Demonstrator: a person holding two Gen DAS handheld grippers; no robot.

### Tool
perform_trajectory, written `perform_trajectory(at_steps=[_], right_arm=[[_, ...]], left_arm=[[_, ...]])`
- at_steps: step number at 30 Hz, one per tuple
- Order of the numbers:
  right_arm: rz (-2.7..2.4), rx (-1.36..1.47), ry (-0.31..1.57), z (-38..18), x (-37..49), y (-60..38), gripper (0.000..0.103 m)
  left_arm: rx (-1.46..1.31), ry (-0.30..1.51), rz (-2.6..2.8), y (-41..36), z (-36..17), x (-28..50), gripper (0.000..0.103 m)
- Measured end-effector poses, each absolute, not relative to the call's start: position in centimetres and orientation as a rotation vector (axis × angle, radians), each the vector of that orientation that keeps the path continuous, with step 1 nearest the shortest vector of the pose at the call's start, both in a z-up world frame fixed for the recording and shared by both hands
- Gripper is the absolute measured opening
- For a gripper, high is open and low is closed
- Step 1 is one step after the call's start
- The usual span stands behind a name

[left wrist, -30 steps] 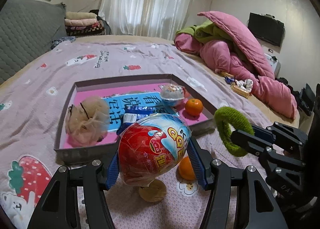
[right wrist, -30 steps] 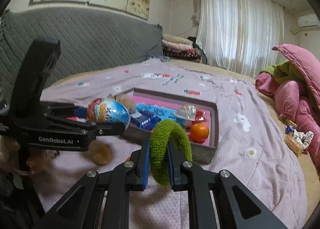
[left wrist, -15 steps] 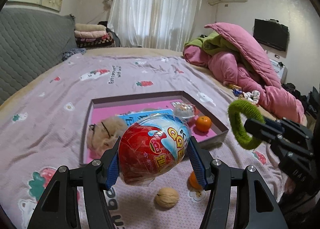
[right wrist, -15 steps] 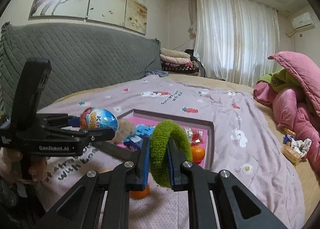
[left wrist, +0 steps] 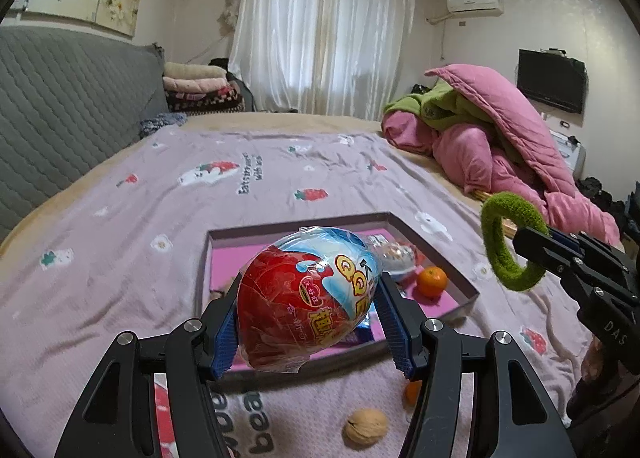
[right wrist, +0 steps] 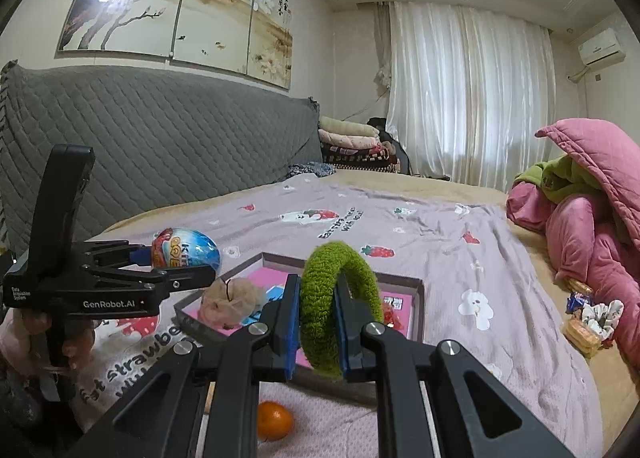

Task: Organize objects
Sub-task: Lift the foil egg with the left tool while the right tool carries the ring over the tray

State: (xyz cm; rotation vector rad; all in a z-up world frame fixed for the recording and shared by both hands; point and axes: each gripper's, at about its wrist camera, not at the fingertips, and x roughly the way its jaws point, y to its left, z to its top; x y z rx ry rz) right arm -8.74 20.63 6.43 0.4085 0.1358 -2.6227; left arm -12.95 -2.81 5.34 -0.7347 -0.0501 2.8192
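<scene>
Left gripper (left wrist: pixel 310 322): black frame, blue ribbed pads; clamped on the egg-shaped package, both pads pressed to its sides, held in the air in front of the tray
Egg-shaped package (left wrist: pixel 306 296): glossy crinkled film, red and blue, large yellow letters; lower seam hangs below the pads
Right gripper (right wrist: pixel 318 322): black frame, blue pads; clamped on the green ring, pads squeezing its band from both sides, held above the tray's near edge
Green ring (right wrist: pixel 338 300): fuzzy towelling loop, upright; lower arc hidden between the fingers
Tray (left wrist: pixel 434 248): shallow rectangular box, grey rim, pink floor, lying on the blanket
Tray contents: smooth orange (left wrist: pixel 432 281); beige fluffy puff (right wrist: pixel 232 302); clear-wrapped sweet (left wrist: pixel 396 254), blurred; blue printed item mostly covered by the package
Blanket (left wrist: pixel 160 218): mauve knit with strawberry print and lettering
Loose items: wrinkled walnut (left wrist: pixel 365 433) and a second orange (right wrist: pixel 274 420) on the blanket, just in front of the tray
Hand (right wrist: pixel 76 344): partly visible on the left gripper's handle, cut off at the edge
Cut off: gripper bodies leave the lower edge in both views
</scene>
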Motion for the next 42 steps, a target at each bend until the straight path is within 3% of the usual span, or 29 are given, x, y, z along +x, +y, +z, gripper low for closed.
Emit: perform_trajectory(at_steps=[27, 42], right_arm=[[-2.618, 0.356, 0.130, 8.2, -13.4, 19.1, 0.016], [-2.606, 0.430, 0.141, 6.1, -15.6, 18.9, 0.016]], left_arm=[[-0.659, -0.048, 2.876, -5.3, 7.7, -17.4, 0.063], [-0.727, -0.034, 2.867, -4.7, 5.5, -19.5, 0.063]])
